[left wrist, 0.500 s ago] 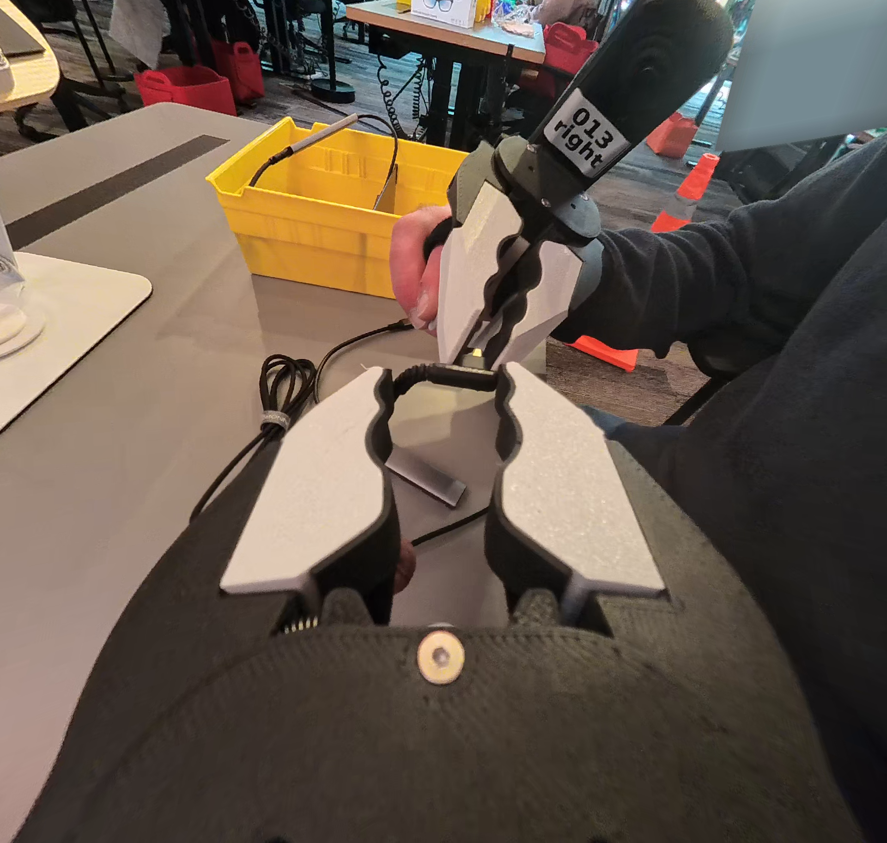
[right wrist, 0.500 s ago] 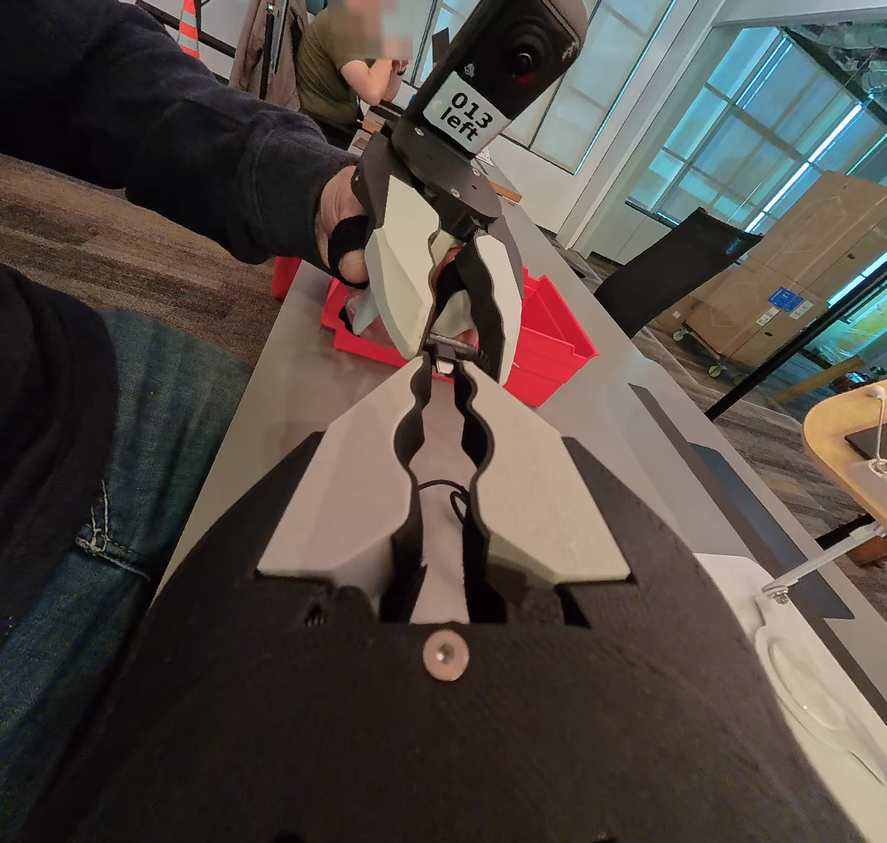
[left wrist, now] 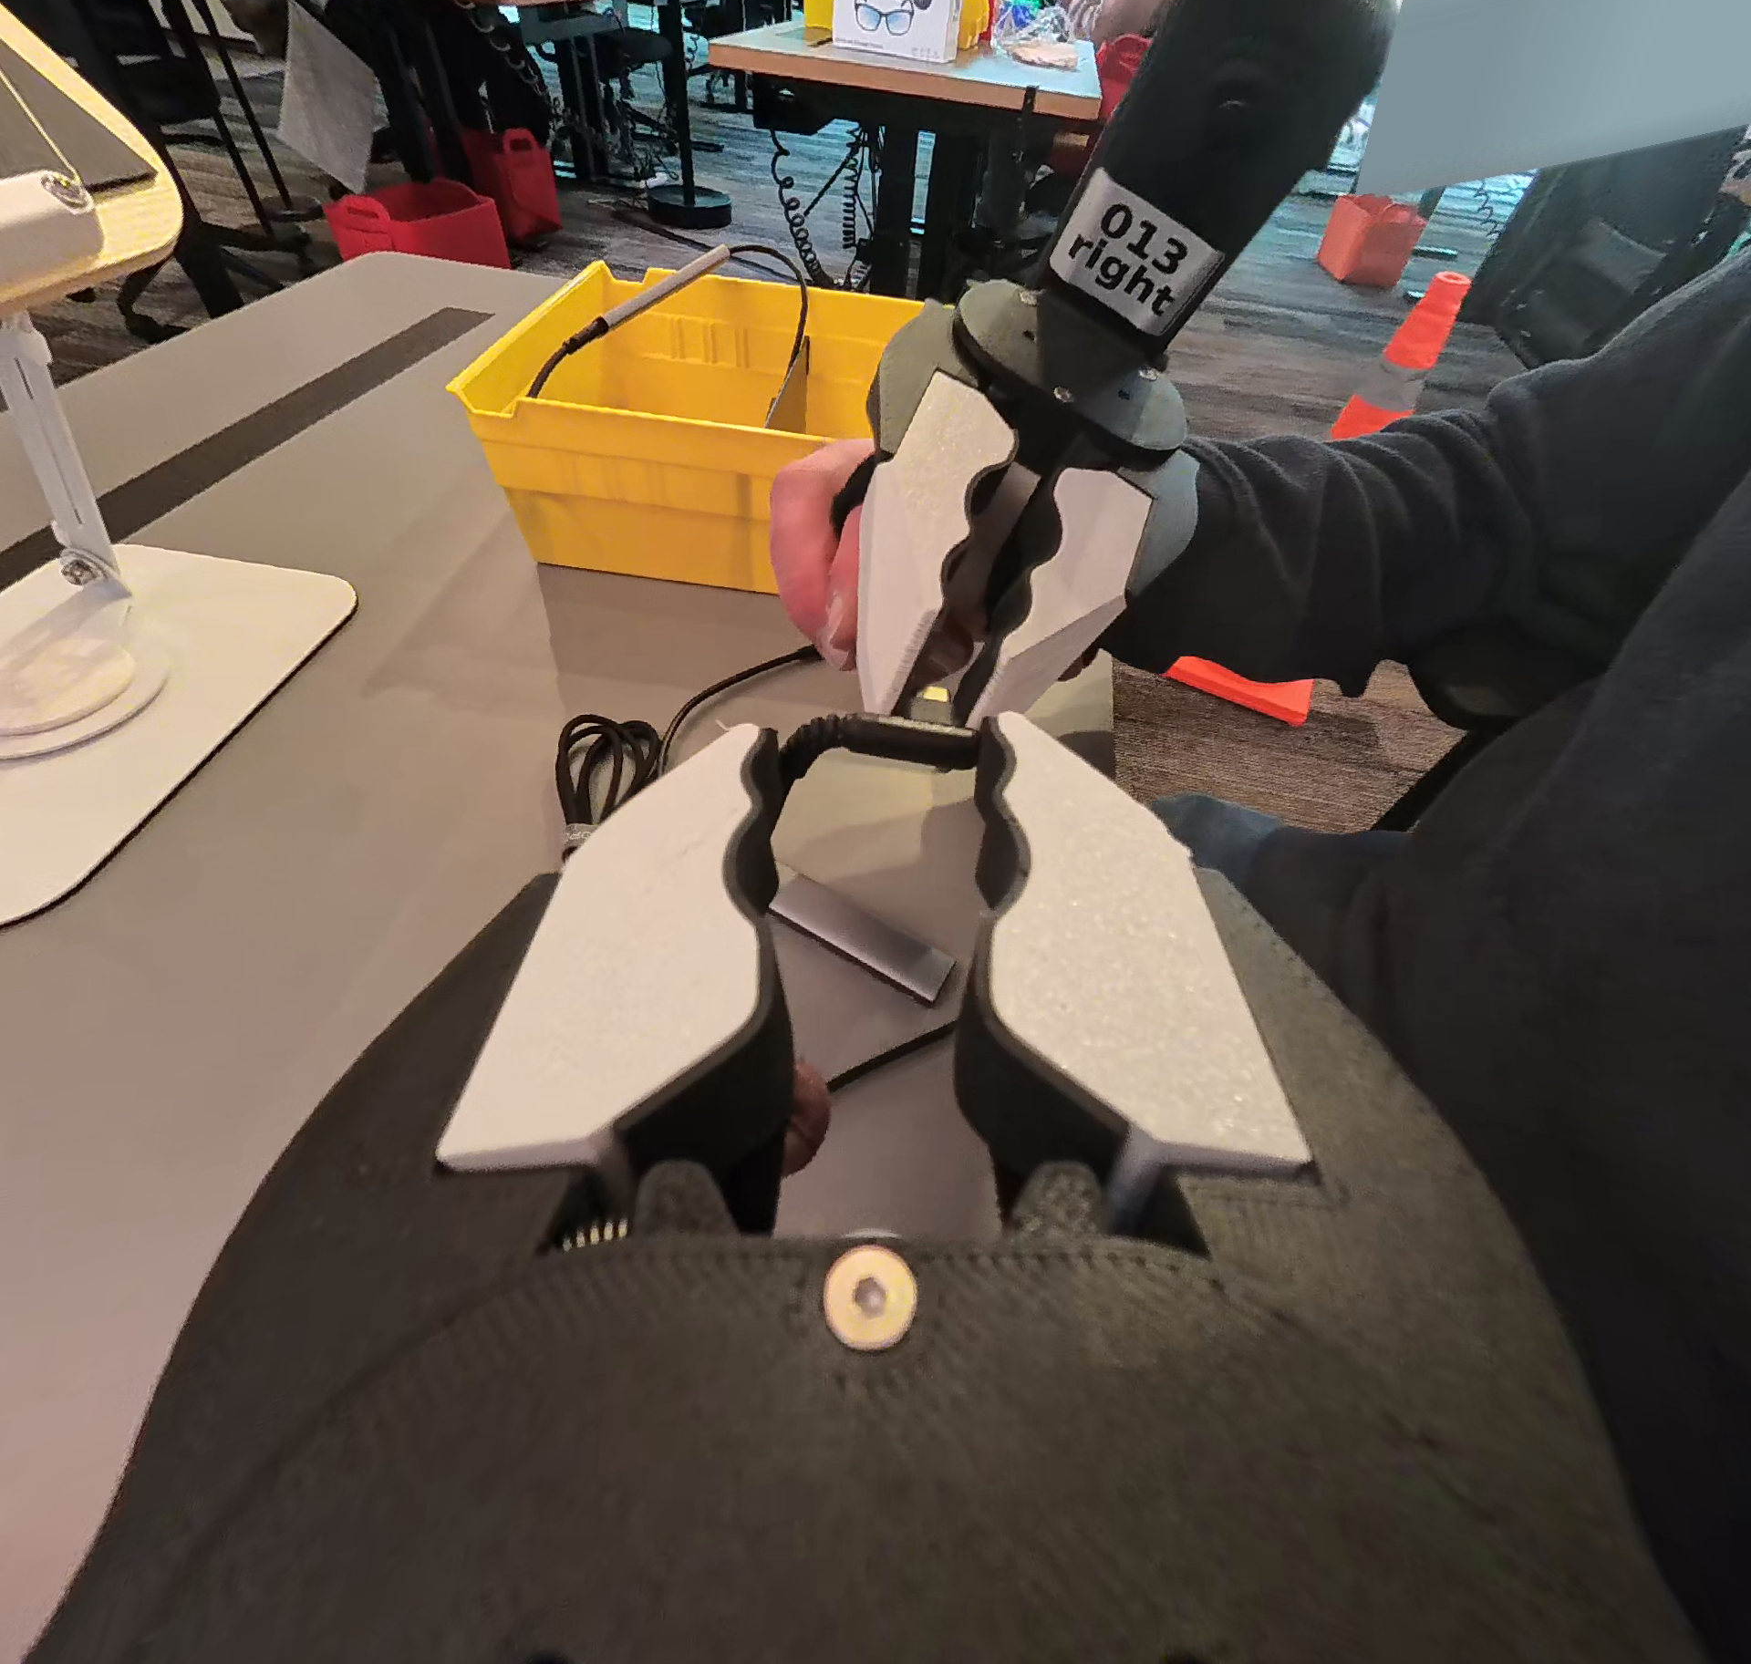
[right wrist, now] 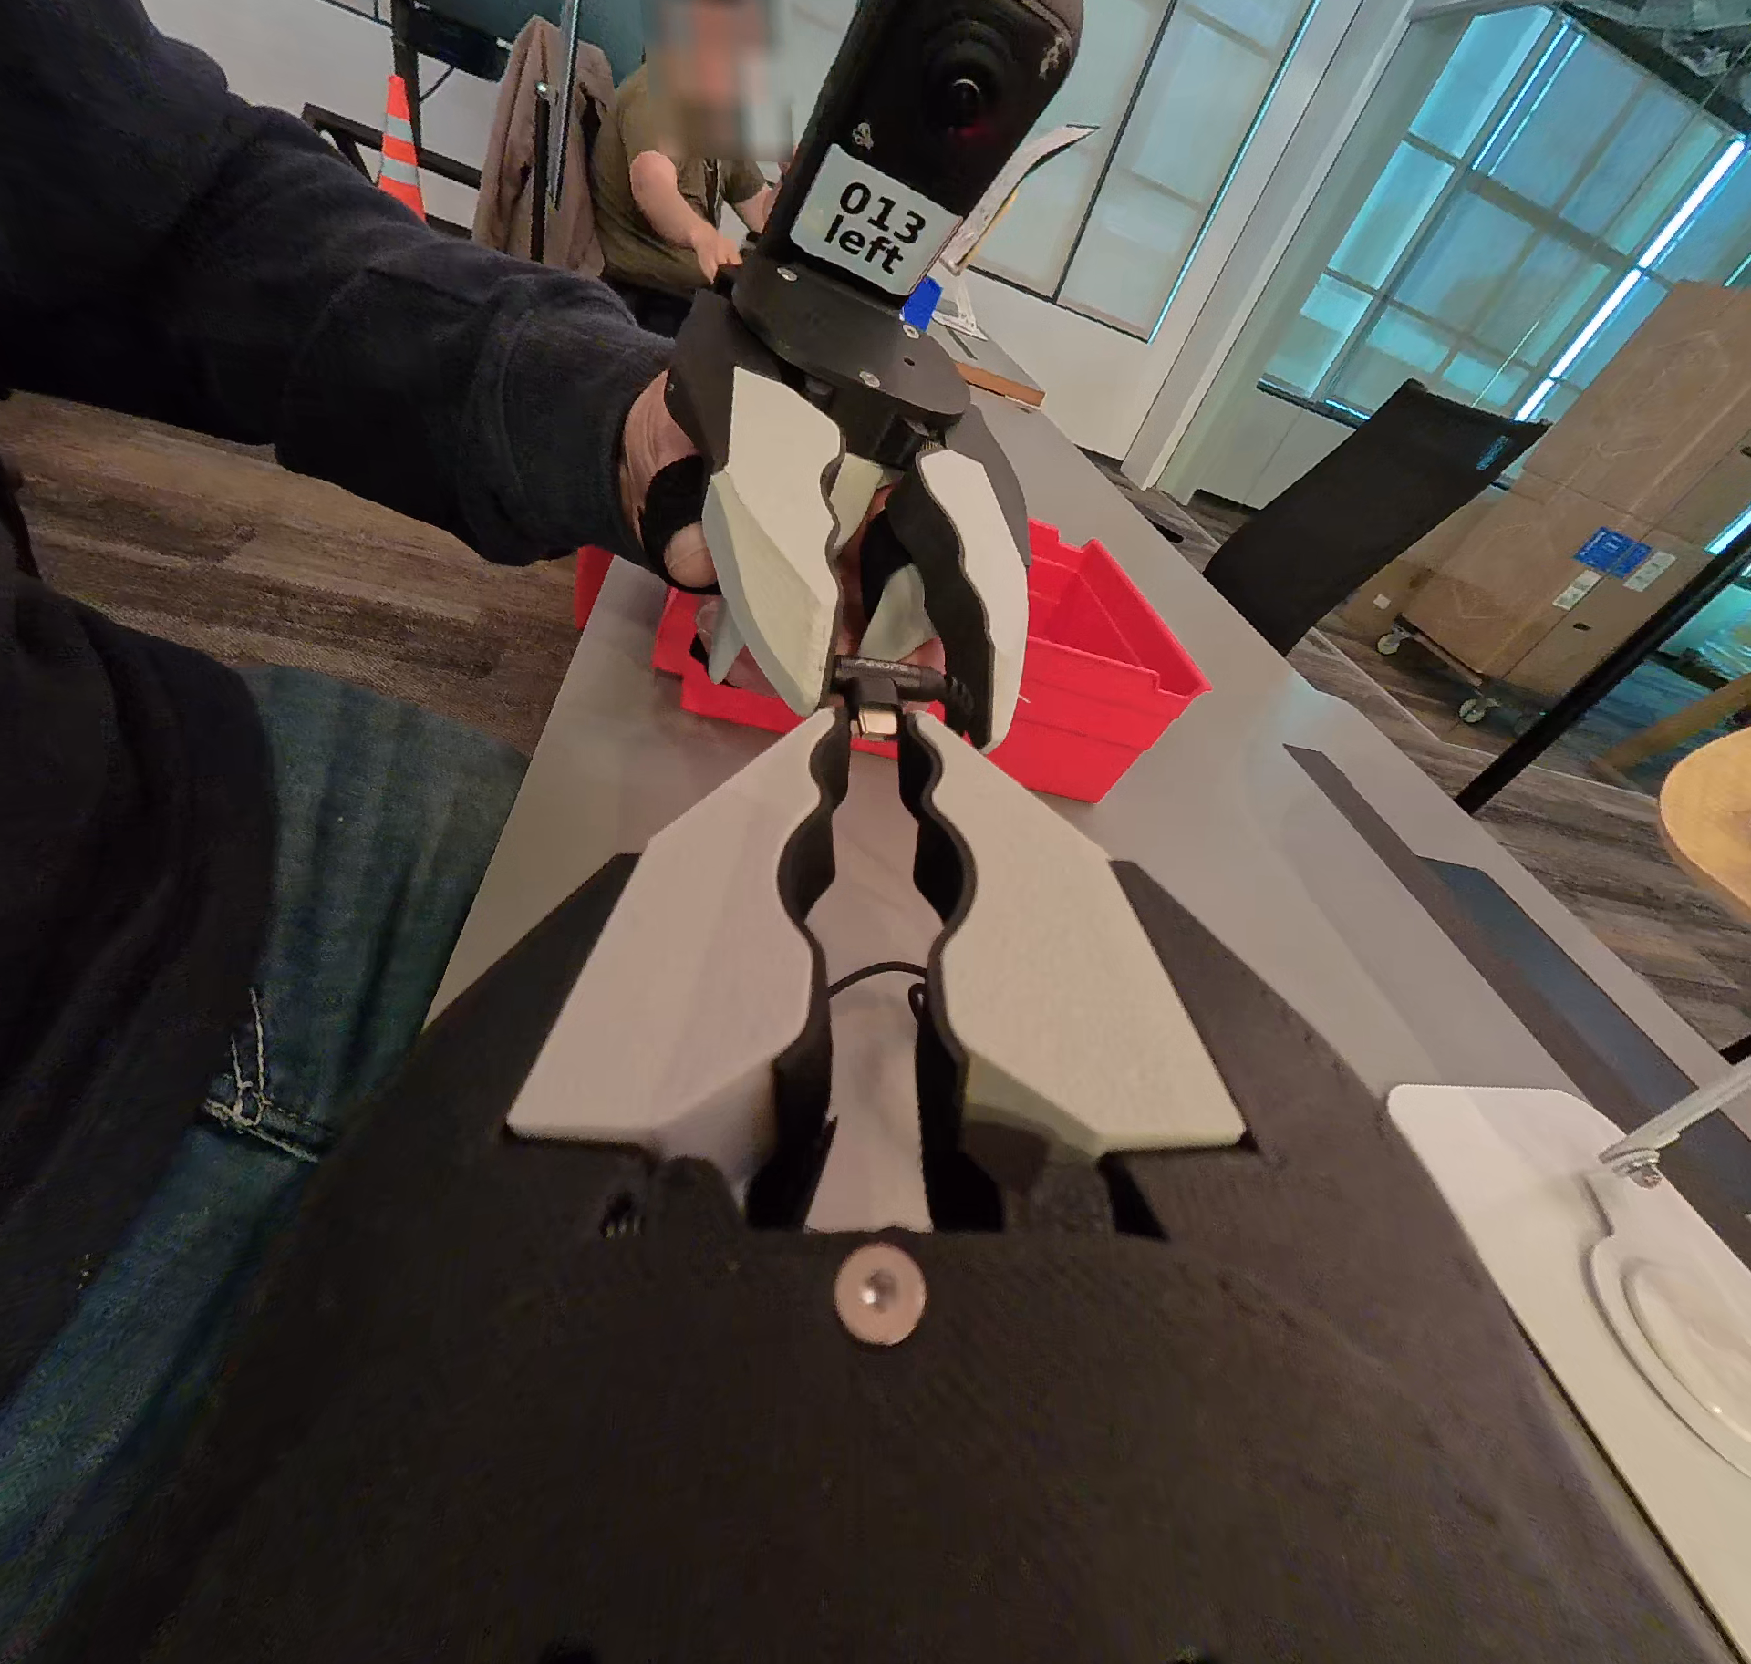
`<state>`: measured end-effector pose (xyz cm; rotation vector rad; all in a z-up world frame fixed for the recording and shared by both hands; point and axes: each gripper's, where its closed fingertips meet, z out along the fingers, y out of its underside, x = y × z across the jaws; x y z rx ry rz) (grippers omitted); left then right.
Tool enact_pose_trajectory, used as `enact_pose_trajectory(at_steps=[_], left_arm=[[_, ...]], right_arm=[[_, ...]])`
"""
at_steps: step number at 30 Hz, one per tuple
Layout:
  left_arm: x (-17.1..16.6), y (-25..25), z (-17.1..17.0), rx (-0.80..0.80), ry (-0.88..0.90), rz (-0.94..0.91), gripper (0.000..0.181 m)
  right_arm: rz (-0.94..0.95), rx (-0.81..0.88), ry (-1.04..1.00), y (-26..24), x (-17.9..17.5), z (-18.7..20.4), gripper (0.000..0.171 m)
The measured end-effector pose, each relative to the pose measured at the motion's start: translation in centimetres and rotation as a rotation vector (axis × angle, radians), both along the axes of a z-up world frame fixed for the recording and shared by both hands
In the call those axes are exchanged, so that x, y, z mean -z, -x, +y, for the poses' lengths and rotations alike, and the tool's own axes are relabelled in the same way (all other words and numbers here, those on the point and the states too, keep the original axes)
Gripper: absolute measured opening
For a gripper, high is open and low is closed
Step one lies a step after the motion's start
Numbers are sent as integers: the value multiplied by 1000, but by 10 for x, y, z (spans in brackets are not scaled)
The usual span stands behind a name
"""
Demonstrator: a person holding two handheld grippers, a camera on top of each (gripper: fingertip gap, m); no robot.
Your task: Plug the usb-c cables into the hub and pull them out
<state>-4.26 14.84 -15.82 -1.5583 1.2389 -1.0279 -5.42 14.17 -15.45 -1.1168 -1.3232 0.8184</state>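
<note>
Table (left wrist: 284,955): I see a smooth matte grey top with a darker inlaid strip; it carries everything listed below.
Yellow bin (left wrist: 654,472): moulded plastic, rectangular and ribbed inside, at the far side of the table in the left wrist view; a thin grey probe on a black lead rests across its rim.
Red bin (right wrist: 1090,662): glossy moulded plastic, behind both tools in the right wrist view.
White stand base (left wrist: 180,690): flat rounded white plate at the table's left edge, with a white metal arm rising from it.
Left hand-held gripper (left wrist: 876,738): grainy pale-grey printed fingers with wavy black inner pads on a black woven-textured body. I find it clamped on the black plug housing, which spans crosswise between the tips, held above the table.
Right hand-held gripper (right wrist: 872,719): same build. Its tips stand narrow around the metal tip of the plug; I cannot tell whether the pads touch it.
Usb-c cable (left wrist: 606,766): thin black rubbery lead, coiled and banded on the table just beyond the left finger; its angled plug (right wrist: 886,681) sits at the meeting point of both tools.
Hub (left wrist: 862,941): slim dark-grey metallic bar lying flat on the table beneath the left tool's fingers, apart from the plug.
Markings: a white label with black characters sits on each tool's camera mount; I do not transcribe them.
</note>
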Motion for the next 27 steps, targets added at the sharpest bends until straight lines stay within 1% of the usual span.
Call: enact_pose_trajectory(at_steps=[12, 27], left_arm=[[-5, 0, -1, 2, -55, -8, 40], [-8, 0, -5, 24, -77, -6, 40]], right_arm=[[34, -26, 67, 0, -3, -2, 6], [61, -57, 93, 0, -6, -6, 6]])
